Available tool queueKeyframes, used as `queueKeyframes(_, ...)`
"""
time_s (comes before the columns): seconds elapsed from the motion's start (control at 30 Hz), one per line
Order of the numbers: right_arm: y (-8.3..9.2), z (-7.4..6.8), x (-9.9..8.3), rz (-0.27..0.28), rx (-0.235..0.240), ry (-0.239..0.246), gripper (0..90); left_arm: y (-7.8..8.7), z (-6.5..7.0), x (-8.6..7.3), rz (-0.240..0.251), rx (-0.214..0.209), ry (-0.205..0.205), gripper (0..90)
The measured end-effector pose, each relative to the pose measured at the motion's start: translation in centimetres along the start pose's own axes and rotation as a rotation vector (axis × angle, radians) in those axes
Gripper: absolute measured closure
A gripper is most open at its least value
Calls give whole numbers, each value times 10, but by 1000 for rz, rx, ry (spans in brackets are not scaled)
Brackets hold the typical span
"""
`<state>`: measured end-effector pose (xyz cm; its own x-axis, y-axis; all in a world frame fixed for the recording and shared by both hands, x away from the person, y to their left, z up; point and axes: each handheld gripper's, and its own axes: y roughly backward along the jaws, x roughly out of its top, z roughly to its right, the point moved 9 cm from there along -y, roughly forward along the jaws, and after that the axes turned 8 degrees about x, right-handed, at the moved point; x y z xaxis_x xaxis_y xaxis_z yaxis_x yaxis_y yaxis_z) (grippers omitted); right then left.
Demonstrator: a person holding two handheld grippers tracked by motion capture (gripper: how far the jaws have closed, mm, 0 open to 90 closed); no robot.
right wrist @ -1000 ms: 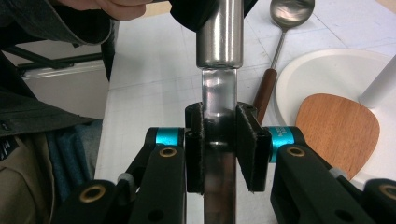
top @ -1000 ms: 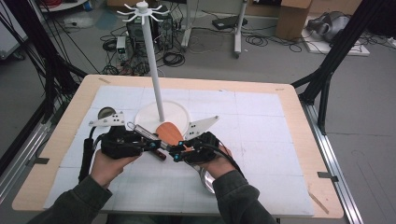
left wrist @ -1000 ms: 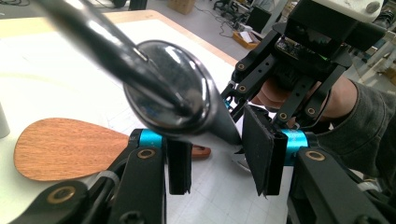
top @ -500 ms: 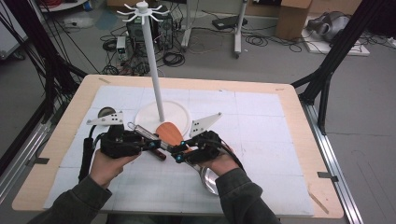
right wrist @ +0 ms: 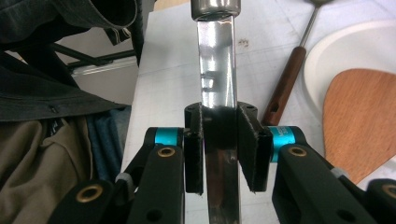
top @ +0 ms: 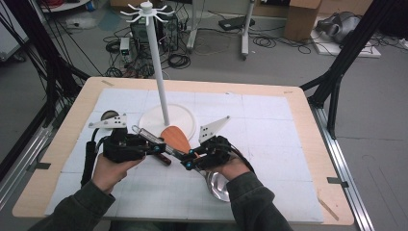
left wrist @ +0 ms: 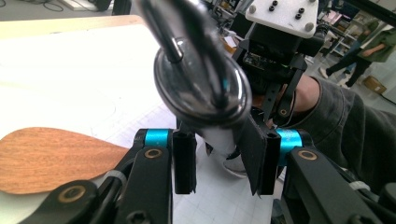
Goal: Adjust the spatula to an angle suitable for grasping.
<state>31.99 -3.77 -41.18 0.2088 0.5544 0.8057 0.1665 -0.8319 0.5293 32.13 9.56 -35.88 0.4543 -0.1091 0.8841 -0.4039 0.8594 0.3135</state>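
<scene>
The steel ladle (right wrist: 215, 84) runs between both grippers: its flat polished handle passes straight up between the fingers (right wrist: 194, 149) of the right gripper (right wrist: 219, 154), whose pads are pressed against its two edges in a firm clamp, and its bowl (top: 219, 185) lies low on the table (top: 288, 159) just below the right hand (top: 231, 166). In the left gripper view the ladle's looped handle end (left wrist: 201, 79) looms just above the left gripper (left wrist: 219, 161); the left fingers (left wrist: 184, 161) stand at a narrow gap around the metal, the right-hand pad turned askew against it, and whether they truly pinch it I cannot tell. A white round base (top: 159, 120) of the tall hook stand (top: 156, 62) sits just beyond the hands, with a wooden spatula (top: 175, 137) lying partly on its near rim, its blade toward the grippers. A second utensil with a dark wooden handle (right wrist: 285, 84) and thin metal shaft lies beside the base, near the left gripper in the high view. Both forearms come in from the bottom edge in dark sleeves, the two grippers angled inward toward one another and nearly meeting above the middle of the table, each held roughly level, the left hand (top: 113, 166) a little farther from the spatula than the right
</scene>
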Motion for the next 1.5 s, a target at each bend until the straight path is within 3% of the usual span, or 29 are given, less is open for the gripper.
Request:
queueKeyframes(0.2, 0, -1, 6, -6, -45, 18, 755, -1, -1, 5, 22, 10, 16, 659)
queueKeyframes(0.5, -3, -3, 21, 35, -77, 33, 759, -2, 4, 6, 22, -2, 13, 660)
queueKeyframes(0.57, -5, -4, 27, 50, -99, 40, 760, -2, 6, 7, 29, 9, -8, 666)
queueKeyframes(0.77, -6, -6, 38, 88, -131, 49, 761, -6, 9, 8, 27, 13, -11, 678)
queueKeyframes(1.0, -9, -8, 46, 122, -140, 53, 762, -7, 9, 11, 35, 23, -15, 742)
queueKeyframes(1.5, 3, -17, 59, 212, -169, 86, 767, -7, 26, 34, 41, 7, -112, 751)
